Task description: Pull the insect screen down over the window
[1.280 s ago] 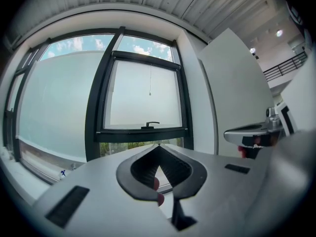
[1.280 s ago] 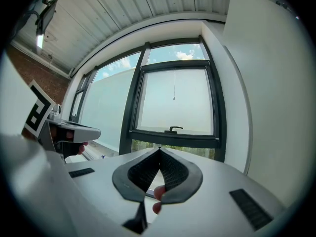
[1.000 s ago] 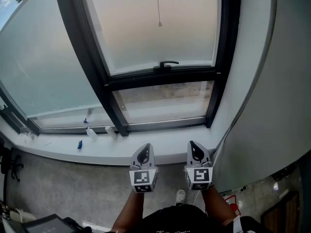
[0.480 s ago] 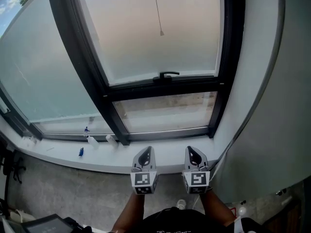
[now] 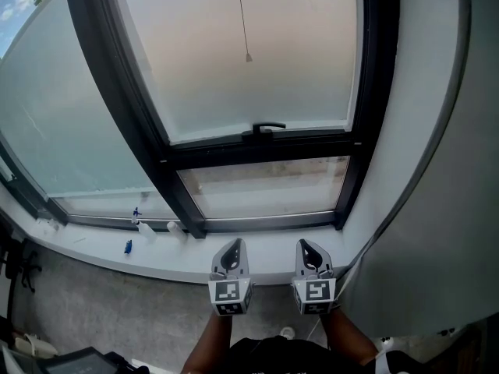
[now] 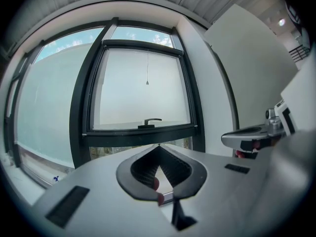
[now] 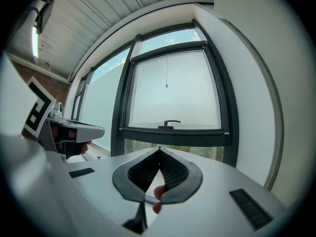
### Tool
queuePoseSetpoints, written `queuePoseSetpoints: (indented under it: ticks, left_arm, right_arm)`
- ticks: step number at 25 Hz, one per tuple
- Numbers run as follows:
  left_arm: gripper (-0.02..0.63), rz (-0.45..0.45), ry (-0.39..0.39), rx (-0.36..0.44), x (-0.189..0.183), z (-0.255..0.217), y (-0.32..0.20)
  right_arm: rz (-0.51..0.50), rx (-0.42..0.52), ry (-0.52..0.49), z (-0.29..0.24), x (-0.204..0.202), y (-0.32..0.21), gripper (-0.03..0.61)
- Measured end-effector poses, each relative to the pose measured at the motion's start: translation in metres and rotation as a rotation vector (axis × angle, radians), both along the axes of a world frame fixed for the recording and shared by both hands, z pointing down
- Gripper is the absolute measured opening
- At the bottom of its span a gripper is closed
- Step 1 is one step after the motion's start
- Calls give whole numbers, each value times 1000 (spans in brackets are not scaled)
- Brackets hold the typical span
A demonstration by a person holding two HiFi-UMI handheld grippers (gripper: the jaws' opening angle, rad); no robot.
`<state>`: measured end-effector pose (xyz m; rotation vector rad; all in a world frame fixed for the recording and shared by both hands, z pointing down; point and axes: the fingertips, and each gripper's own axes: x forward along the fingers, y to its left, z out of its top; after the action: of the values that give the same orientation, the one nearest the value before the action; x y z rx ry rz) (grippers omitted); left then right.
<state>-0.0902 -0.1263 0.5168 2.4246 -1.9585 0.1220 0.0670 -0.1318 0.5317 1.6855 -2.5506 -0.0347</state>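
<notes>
A black-framed window (image 5: 156, 142) fills the head view, with a pale, frosted-looking upper pane. A thin pull cord with a small weight (image 5: 248, 57) hangs in front of that pane, also seen in the left gripper view (image 6: 147, 83) and the right gripper view (image 7: 166, 86). A black handle (image 5: 263, 128) sits on the lower rail of the pane. My left gripper (image 5: 232, 245) and right gripper (image 5: 306, 245) are side by side, low, short of the sill. Both are shut and empty. They point at the window, far below the cord.
A white sill (image 5: 257, 252) runs under the window, with two small white bottles (image 5: 146, 230) and a blue item (image 5: 127, 247) at its left. A white wall (image 5: 437, 131) closes the right side. Grey floor (image 5: 117, 310) lies below.
The head view has tilted upward, so the window and handle sit lower in the frame and the grippers have sunk toward the bottom. Both grippers stay shut and side by side.
</notes>
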Motion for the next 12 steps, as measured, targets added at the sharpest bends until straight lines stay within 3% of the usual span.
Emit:
queuePoseSetpoints:
  ticks: [6,12]
  left_arm:
    - [3,-20,-28,-10,-1,5,-14]
    - [3,-19,12,-50,-3,15,-31]
  right_arm:
    - [-2,-10,-9,5,6,-19,3]
    - [6,-26,-11,11,5,-39,3]
